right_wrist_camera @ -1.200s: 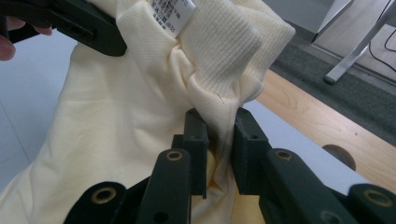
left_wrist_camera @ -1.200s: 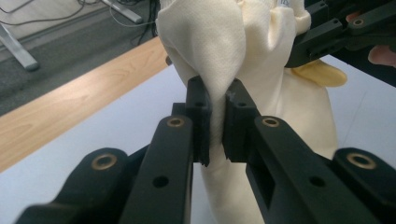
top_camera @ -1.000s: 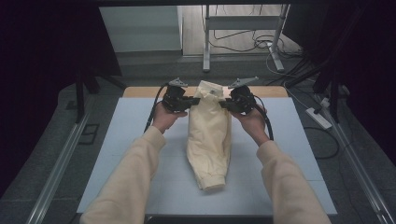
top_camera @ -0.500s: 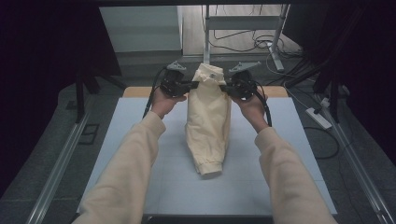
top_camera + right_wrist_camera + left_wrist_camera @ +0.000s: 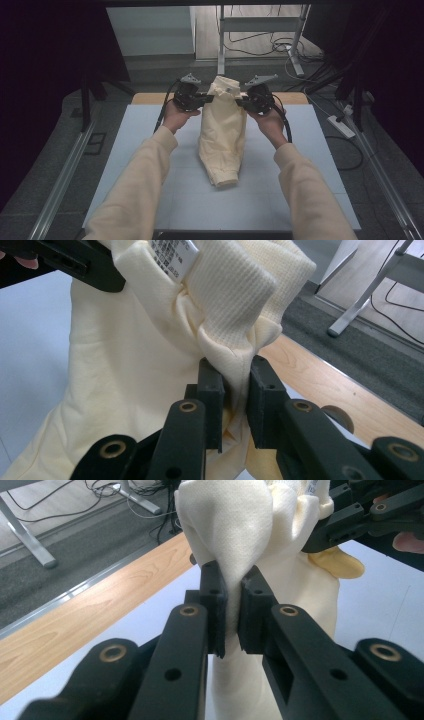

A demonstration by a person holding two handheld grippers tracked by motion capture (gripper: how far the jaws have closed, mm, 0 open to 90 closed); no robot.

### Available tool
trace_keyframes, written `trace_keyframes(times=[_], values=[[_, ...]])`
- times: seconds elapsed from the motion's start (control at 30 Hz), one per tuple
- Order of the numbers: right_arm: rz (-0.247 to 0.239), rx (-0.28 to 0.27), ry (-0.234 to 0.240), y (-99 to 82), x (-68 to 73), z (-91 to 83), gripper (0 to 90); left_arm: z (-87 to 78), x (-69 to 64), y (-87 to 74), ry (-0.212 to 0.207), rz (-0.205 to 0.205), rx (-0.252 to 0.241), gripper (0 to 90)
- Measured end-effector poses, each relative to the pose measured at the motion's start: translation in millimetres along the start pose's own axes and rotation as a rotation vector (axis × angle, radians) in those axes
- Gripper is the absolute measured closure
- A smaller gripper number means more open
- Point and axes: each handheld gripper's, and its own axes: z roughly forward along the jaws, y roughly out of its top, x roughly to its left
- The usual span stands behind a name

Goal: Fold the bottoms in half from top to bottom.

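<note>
A pale yellow garment (image 5: 223, 131) hangs in the middle of the high view, held up by its top edge at the upper middle of the frame. Its lower end, a ribbed cuff, rests on the light blue table top (image 5: 150, 150) a little below the middle of the picture.

The left gripper (image 5: 206, 98) is at the upper middle, just left of the garment, and its two black jaws are clenched on a fold of the cloth. In the left gripper view the cloth (image 5: 235, 540) is pinched tight between the jaws in the middle of the frame (the other gripper peeks in at the upper right).

The right gripper (image 5: 242, 102) is just right of the garment, and its jaws are also squeezed on a bunch of cloth. In the right gripper view the ribbed cloth (image 5: 225, 295) fills the upper middle, with a small white label (image 5: 171, 256) at the top.

A strip of wooden table edge (image 5: 145, 98) shows behind the blue top.
</note>
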Motion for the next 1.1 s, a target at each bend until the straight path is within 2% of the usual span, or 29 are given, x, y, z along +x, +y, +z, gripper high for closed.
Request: trace_keyframes(times=[1.1], values=[[0.014, 0.033, 0.027, -29.0, 10.1, 14.5, 77.8, 12.0, -6.6, -31.9, -0.011, -0.019, 0.03, 82.7]])
